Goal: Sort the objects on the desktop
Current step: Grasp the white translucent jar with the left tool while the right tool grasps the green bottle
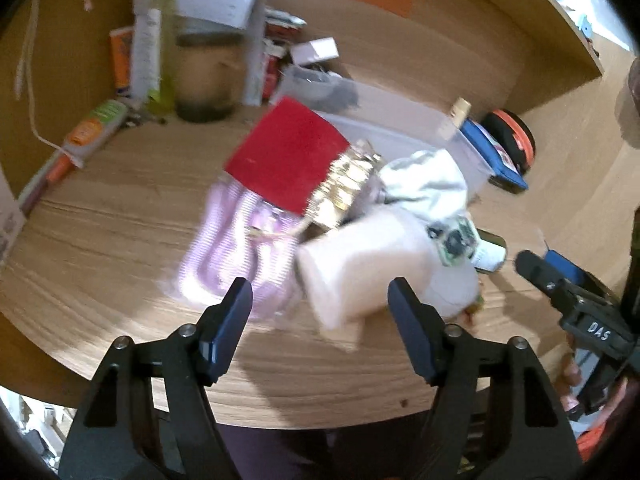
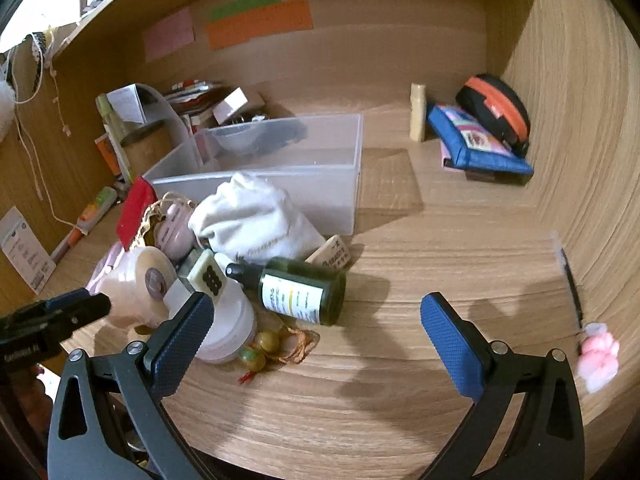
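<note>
A pile of small objects lies on the wooden desk in front of a clear plastic bin (image 2: pixel 280 168). It holds a red card (image 1: pixel 286 152), a gold chain (image 1: pixel 348 184), a white cloth pouch (image 2: pixel 252 216), a pale tape roll (image 1: pixel 360 272), a lilac striped pouch (image 1: pixel 236 264), a dark green dropper bottle (image 2: pixel 300 290), a white jar (image 2: pixel 232 328) and bead charms (image 2: pixel 264 344). My left gripper (image 1: pixel 320 300) is open and empty, with the tape roll between its fingers' line. My right gripper (image 2: pixel 316 316) is open and empty, just in front of the bottle.
A blue case (image 2: pixel 476 140), an orange-black pouch (image 2: pixel 496 112) and a small beige tube (image 2: pixel 418 112) stand at the back right. Bottles, tubes and papers (image 1: pixel 192 48) crowd the back left. A pink charm (image 2: pixel 598 360) lies by the right wall.
</note>
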A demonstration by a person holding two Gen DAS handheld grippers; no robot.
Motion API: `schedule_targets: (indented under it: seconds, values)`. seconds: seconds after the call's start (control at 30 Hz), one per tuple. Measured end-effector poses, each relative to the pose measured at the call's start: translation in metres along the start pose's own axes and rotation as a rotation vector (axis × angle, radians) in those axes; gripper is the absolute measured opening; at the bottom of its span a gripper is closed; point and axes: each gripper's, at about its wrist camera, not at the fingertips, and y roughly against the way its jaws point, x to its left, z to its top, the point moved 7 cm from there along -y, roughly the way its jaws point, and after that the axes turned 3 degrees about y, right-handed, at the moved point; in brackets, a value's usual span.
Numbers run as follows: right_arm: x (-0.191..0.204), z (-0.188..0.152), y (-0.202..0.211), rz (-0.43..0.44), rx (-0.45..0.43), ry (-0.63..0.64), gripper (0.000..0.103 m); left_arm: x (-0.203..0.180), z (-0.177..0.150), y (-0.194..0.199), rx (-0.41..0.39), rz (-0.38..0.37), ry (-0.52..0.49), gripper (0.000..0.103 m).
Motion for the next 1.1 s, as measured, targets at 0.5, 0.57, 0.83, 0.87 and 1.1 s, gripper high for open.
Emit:
schedule_targets:
  seconds: [0.5, 0.57, 0.83, 0.87, 1.1]
  values:
    - [0.005, -0.002, -0.03, 0.018, 0.051, 0.029, 0.102, -0.023, 0.011, -0.013, 0.007, -0.057, 0.053, 0.073]
    - [0.005, -0.003, -0.033, 0.023, 0.061, 0.031, 0.101, -0.024, 0.012, -0.015, 0.003, -0.052, 0.053, 0.075]
    - [0.006, -0.006, -0.045, 0.05, 0.089, 0.012, 0.091, -0.025, 0.007, -0.035, 0.046, -0.029, 0.07, 0.085]
    - [0.006, -0.005, -0.045, 0.051, 0.089, 0.01, 0.091, -0.025, 0.007, -0.037, 0.049, -0.023, 0.067, 0.085]
    - [0.001, -0.004, -0.047, 0.086, 0.093, -0.024, 0.078, -0.028, 0.007, -0.052, 0.068, -0.029, 0.07, 0.085]
